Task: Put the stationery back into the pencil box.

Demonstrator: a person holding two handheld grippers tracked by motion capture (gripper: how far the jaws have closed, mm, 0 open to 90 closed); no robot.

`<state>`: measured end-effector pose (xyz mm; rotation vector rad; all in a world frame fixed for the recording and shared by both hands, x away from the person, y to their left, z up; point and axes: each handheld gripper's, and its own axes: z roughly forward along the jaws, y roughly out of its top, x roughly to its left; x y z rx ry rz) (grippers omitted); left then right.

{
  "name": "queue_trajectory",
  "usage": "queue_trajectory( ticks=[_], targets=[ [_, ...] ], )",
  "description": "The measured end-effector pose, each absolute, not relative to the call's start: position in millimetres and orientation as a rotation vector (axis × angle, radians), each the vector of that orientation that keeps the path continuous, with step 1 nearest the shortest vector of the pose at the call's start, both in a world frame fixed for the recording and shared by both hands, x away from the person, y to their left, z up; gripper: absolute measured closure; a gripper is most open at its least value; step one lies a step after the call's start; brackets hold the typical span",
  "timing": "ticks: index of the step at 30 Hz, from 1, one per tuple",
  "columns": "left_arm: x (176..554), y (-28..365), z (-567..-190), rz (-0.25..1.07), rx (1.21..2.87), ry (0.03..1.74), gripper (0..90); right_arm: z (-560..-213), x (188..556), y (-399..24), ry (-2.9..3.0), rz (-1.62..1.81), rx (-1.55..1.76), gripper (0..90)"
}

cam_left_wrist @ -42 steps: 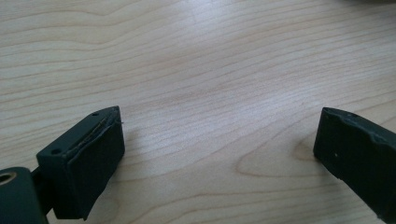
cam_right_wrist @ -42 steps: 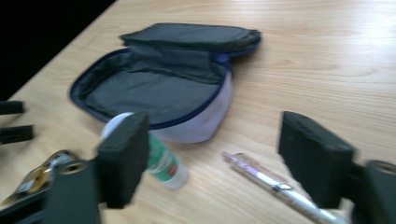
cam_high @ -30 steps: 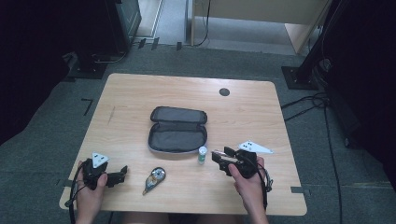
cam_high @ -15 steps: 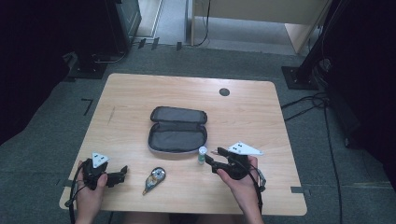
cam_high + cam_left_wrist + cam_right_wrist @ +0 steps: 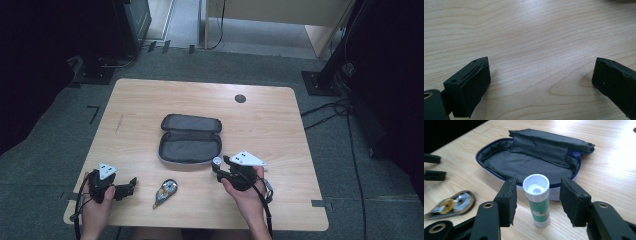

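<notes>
From the high view, a pale wooden worktop (image 5: 150,110) with rounded corners stands on grey carpet (image 5: 60,125), dark equipment stands and cables around it and a small round black cap (image 5: 240,98) set in its far side. An open grey pencil case (image 5: 190,138) lies at the centre. A glue stick (image 5: 217,163) stands upright just beside the case's near right corner, with the right gripper (image 5: 219,169) reaching it from the right. A correction tape dispenser (image 5: 165,192) lies near the front edge, and the left gripper (image 5: 131,185) rests at the near left corner, well apart from the case.

In the left gripper view, the black jaws stand released and wide over bare wood grain (image 5: 536,50), nothing between them.

In the right gripper view, the jaws flank the white-capped, green-labelled glue stick (image 5: 537,200); they have just been closing, yet a gap shows on either side, so they are not yet grasping it. The pencil case (image 5: 529,165) lies open behind, the dispenser (image 5: 451,205) at the left.
</notes>
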<state>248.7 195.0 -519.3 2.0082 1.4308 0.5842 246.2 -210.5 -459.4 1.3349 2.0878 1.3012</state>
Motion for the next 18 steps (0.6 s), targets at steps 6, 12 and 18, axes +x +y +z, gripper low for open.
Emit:
queue_trajectory(
  ticks=[6,12,18],
  targets=[
    [248.7,195.0,-519.2,0.584,2.008,1.431,2.1,-467.6,248.9,-202.7,2.107,1.262,1.338,50.6],
    [248.7,195.1,-519.2,0.583,2.009,1.431,2.1,-469.5,249.6,-198.8,2.088,1.200,1.329,66.1],
    [248.7,195.0,-519.2,0.584,2.008,1.431,2.1,-465.6,248.3,-204.7,2.083,1.219,1.356,66.4]
  ],
)
